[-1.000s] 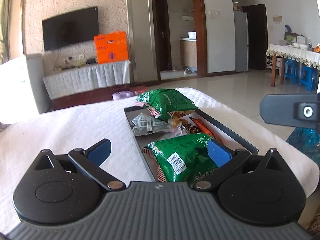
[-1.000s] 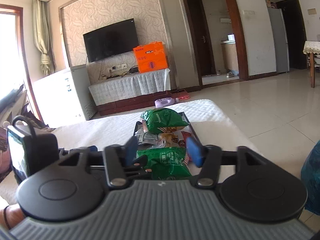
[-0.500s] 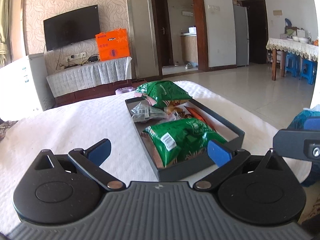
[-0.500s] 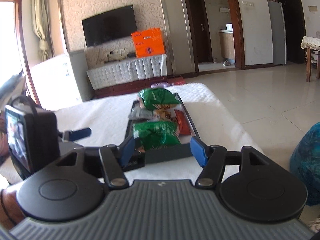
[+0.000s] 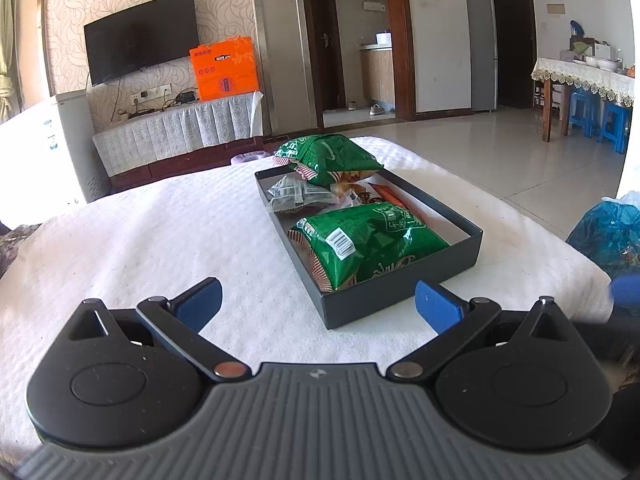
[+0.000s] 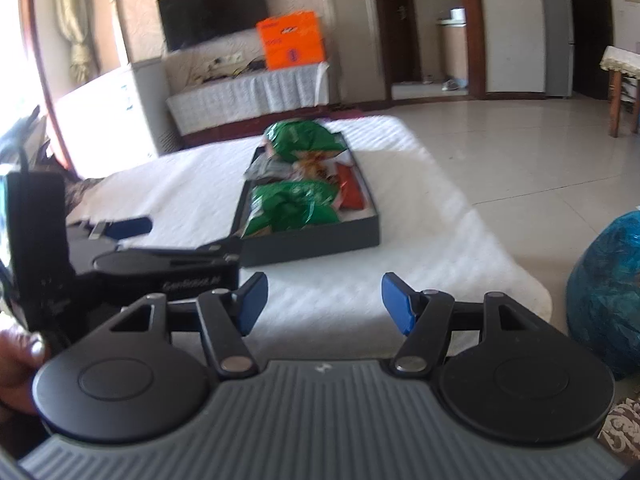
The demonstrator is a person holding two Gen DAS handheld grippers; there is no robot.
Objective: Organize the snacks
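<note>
Tray [image 5: 404, 300] of snacks just ahead of left hand-held gripper [image 5: 318, 302] | both hand-held grippers spread wide, empty

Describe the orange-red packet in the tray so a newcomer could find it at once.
On the white-covered table sits a long dark tray of snacks. Between the two puffy green bags, against the tray's right wall as the left wrist view shows it, lies the orange-red packet. It is the only flat, slim, orange-red item there.

Both wrist views low, near, facing tray [image 5: 404, 304]
</note>
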